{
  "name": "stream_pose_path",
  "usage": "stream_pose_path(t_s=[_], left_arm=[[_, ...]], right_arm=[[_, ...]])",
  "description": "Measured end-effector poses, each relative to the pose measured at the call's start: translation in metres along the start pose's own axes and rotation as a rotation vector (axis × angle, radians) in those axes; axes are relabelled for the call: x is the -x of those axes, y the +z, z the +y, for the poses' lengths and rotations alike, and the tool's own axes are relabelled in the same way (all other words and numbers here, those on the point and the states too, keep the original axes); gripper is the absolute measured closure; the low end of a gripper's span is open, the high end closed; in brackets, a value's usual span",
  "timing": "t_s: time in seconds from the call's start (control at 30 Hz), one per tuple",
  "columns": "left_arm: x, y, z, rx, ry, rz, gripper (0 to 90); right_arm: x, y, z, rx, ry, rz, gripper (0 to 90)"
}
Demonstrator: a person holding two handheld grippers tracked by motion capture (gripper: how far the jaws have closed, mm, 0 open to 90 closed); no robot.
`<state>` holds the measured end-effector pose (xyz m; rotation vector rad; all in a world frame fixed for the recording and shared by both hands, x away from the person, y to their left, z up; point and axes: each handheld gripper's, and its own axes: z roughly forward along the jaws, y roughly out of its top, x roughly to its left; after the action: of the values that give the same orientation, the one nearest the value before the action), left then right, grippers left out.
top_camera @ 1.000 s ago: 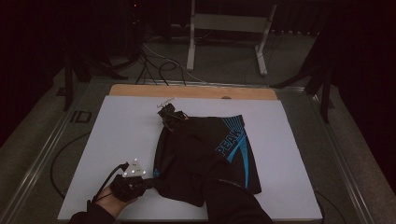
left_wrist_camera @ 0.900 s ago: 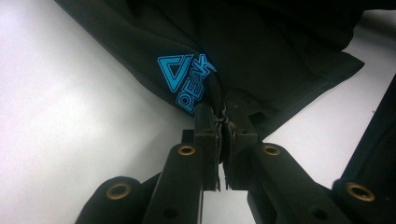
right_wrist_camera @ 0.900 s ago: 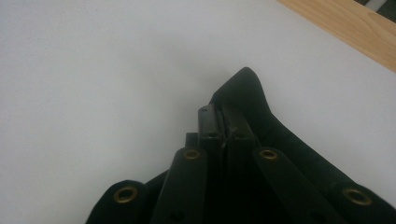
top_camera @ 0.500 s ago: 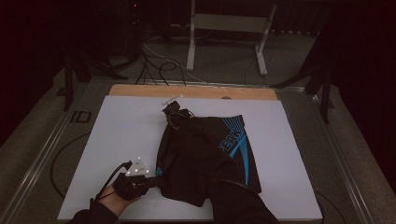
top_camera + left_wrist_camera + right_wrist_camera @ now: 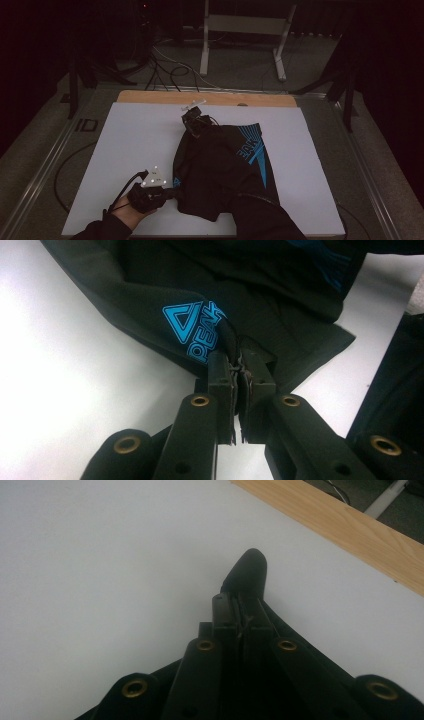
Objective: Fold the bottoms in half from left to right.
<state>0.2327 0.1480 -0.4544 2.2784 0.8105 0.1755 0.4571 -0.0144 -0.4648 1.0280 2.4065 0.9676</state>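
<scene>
High view overhead; gripper views close; shared: shorts.

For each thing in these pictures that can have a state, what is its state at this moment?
Black shorts: bunched on the white table, pinched at two edges, stretched between the grippers.
Left gripper: shut on the hem beside the blue logo.
Right gripper: shut on a fold of black cloth, at the far edge of the shorts.

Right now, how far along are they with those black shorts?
Done: both grippers have a grip. The left gripper is shut on the near edge of the black shorts by the blue logo; the right gripper is shut on a far corner. In hand: the cloth is stretched between them over the white table. Left: it is rumpled and unfolded, so probably most of the work.
</scene>
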Motion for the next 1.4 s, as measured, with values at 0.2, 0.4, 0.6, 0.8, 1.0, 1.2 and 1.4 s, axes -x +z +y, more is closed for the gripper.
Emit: stream_pose_path(t_s=[0.2, 0.4, 0.6, 0.8, 1.0, 1.2, 1.4], left_arm=[[0.005, 0.001, 0.009, 0.011, 0.013, -0.013, 85.9], [0.008, 0.002, 0.015, 0.016, 0.02, -0.03, 85.9], [0.012, 0.003, 0.024, 0.031, 0.032, -0.039, 85.9], [0.018, 0.007, 0.034, 0.032, 0.055, -0.051, 85.9], [0.024, 0.014, 0.044, 0.036, 0.081, -0.075, 85.9], [0.032, 0.024, 0.054, 0.037, 0.107, -0.093, 85.9], [0.036, 0.028, 0.062, 0.056, 0.12, -0.105, 85.8]], right_arm=[[0.007, -0.009, -0.001, 0.009, -0.003, -0.012, 88.2], [0.017, -0.018, -0.005, 0.02, 0.015, -0.01, 88.2], [0.026, -0.029, -0.008, 0.028, 0.01, -0.032, 88.2], [0.038, -0.039, -0.015, 0.032, 0.03, -0.044, 88.2], [0.05, -0.05, -0.021, 0.039, 0.033, -0.056, 88.3], [0.058, -0.057, -0.027, 0.039, 0.037, -0.069, 88.4], [0.065, -0.065, -0.03, 0.041, 0.041, -0.083, 88.4]])
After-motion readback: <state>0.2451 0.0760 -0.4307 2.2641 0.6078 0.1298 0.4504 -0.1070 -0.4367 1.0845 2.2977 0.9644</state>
